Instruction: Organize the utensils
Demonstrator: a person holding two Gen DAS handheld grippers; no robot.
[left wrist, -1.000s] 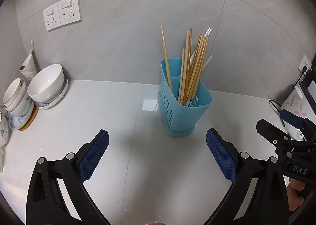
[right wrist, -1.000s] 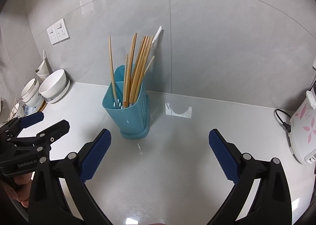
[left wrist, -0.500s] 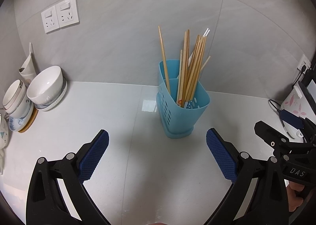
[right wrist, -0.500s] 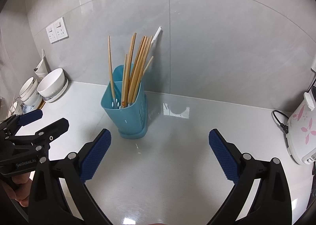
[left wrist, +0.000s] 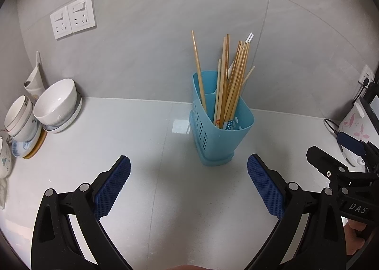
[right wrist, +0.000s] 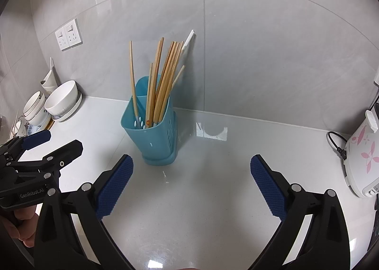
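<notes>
My left tongs gape wide with nothing between the blue pads, and my right tongs gape wide too, also empty. The blue chopstick holder stands upright on the white tabletop near its back edge, by the wall. It sits ahead of my left tongs, slightly toward the right pad, and ahead-left of my right tongs, apart from both. Wooden chopsticks stand in it, fanned and leaning. White bowls are stacked at the tabletop's back left corner.
</notes>
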